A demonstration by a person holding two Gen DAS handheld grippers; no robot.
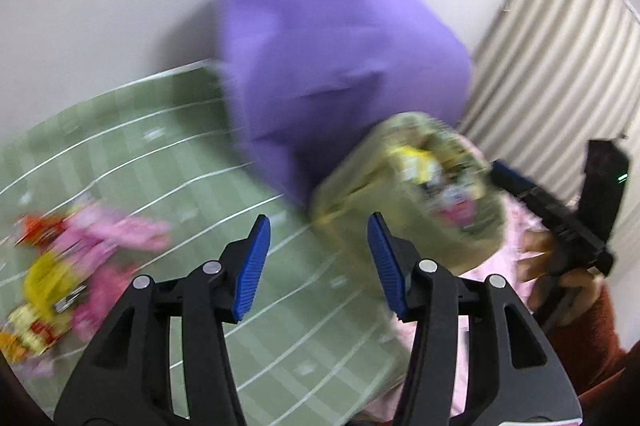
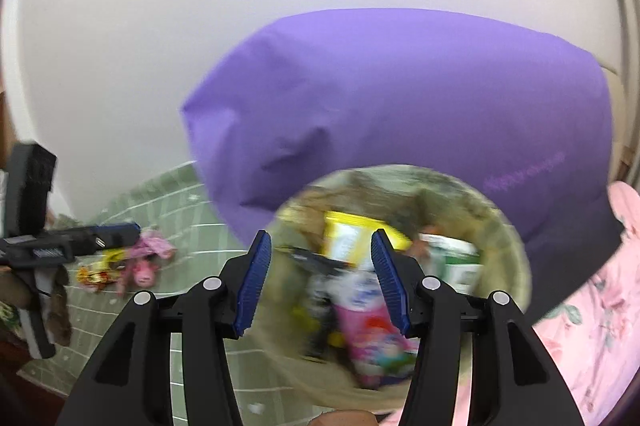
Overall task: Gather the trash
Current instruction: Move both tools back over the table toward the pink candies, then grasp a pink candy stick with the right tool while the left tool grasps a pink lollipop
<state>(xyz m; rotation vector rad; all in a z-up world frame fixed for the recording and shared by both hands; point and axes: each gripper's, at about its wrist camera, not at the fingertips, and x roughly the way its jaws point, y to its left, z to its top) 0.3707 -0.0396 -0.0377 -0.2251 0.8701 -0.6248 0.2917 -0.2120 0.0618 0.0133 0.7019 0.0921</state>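
A round olive bin (image 1: pixel 360 214) full of wrappers stands on the bed in front of a purple cushion (image 1: pixel 340 65). My left gripper (image 1: pixel 318 262) is open and empty, just left of the bin. A blurred pile of pink, yellow and red wrappers (image 1: pixel 68 266) lies on the green sheet, far left. In the right wrist view my right gripper (image 2: pixel 320 282) hangs open over the bin (image 2: pixel 516 238), nothing between its pads. Inside lie a pink packet (image 2: pixel 368 338), a yellow one (image 2: pixel 348 234) and a white-green pack (image 2: pixel 460 262). The wrapper pile (image 2: pixel 132 262) lies beside the left gripper (image 2: pixel 120 232).
A green checked sheet (image 1: pixel 180 153) covers the bed up to a white wall. Pink floral fabric (image 2: pixel 592 306) lies right of the bin. Striped curtains (image 1: pixel 560 65) hang at the right. A hand in a red sleeve (image 1: pixel 576 330) holds the right gripper (image 1: pixel 508 177).
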